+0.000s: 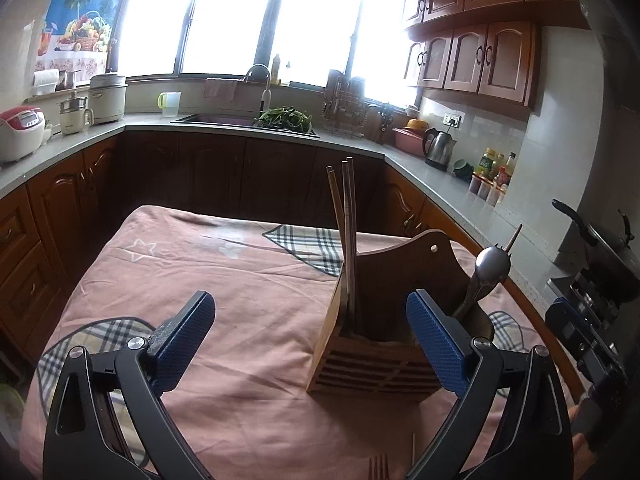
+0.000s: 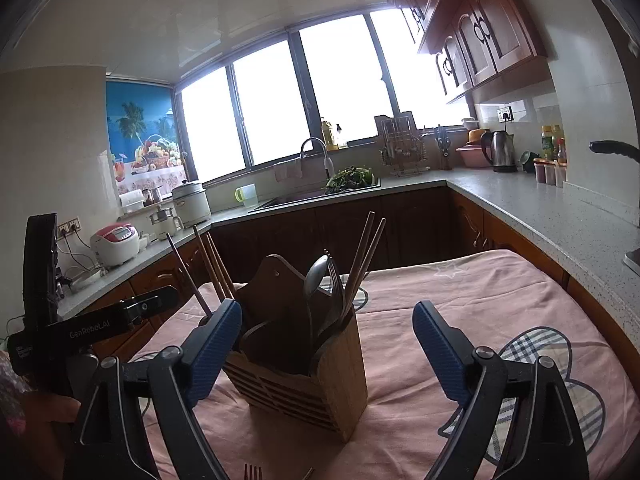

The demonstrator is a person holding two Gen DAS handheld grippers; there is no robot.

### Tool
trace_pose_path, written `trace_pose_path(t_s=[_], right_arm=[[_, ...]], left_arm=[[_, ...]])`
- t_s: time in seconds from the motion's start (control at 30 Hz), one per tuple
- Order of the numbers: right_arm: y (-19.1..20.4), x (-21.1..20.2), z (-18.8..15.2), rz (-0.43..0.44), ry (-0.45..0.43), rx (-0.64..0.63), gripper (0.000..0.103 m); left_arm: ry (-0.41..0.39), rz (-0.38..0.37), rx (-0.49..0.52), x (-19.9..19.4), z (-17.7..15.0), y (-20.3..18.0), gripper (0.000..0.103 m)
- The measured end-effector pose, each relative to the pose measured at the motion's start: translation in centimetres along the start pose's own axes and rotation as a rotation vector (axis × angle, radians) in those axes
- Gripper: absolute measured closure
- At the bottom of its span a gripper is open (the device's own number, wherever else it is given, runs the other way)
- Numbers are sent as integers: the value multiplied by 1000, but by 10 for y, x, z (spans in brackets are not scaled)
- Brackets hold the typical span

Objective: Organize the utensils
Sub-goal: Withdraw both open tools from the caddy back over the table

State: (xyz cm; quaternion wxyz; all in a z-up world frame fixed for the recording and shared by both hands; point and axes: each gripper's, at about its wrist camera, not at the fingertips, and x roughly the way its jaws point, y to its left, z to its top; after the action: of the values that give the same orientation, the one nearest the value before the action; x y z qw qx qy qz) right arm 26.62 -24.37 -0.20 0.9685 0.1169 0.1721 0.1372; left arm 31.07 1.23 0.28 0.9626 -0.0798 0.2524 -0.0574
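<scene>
**Both grippers wide open beside the wooden utensil holder**

Left gripper [image 1: 310, 344]: blue pads spread wide, nothing between them but pink cloth and a corner of the holder; grips nothing. Right gripper [image 2: 327, 354]: pads likewise far apart, the holder standing between them without touching the right pad; whether the left pad brushes the holder's back corner cannot be told. Holds nothing.

Wooden utensil holder [image 1: 376, 354]: upright on the pink cloth [image 1: 180, 276], slatted front, tall curved back board with a small hole. In one compartment, chopsticks [image 1: 347, 240] standing on end, long axis near vertical, tips up and slightly fanned. In the other, a metal spoon [image 2: 316, 274] and fork [image 2: 335, 280], handles down, bowl and tines up, plus more chopsticks [image 2: 366, 256] leaning right. On the cloth at the near edge, tines of another fork [image 1: 378, 470] and a thin stick end beside it.

Cloth: pink, creased, printed with a white star and plaid flower patches, covering a table. Beyond: an L-shaped grey countertop [image 2: 540, 204] over dark wood cabinets, sink with curved tap and greens, bright windows, rice cooker, kettle, bottles, a fruit-and-palm poster.

Legible writing: "GenRobot.AI" on the left gripper's black body as seen from the right wrist view
</scene>
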Motion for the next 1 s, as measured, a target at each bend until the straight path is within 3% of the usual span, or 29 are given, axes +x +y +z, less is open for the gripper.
trace_pose_path(t_s=[0.37, 1.0], right_arm=[[9, -43, -6, 29, -23, 57, 3], [34, -110, -31, 95, -27, 90, 2]], left_arm=[[30, 52, 17, -43, -23, 4, 1], [26, 133, 40, -115, -62, 3, 0]])
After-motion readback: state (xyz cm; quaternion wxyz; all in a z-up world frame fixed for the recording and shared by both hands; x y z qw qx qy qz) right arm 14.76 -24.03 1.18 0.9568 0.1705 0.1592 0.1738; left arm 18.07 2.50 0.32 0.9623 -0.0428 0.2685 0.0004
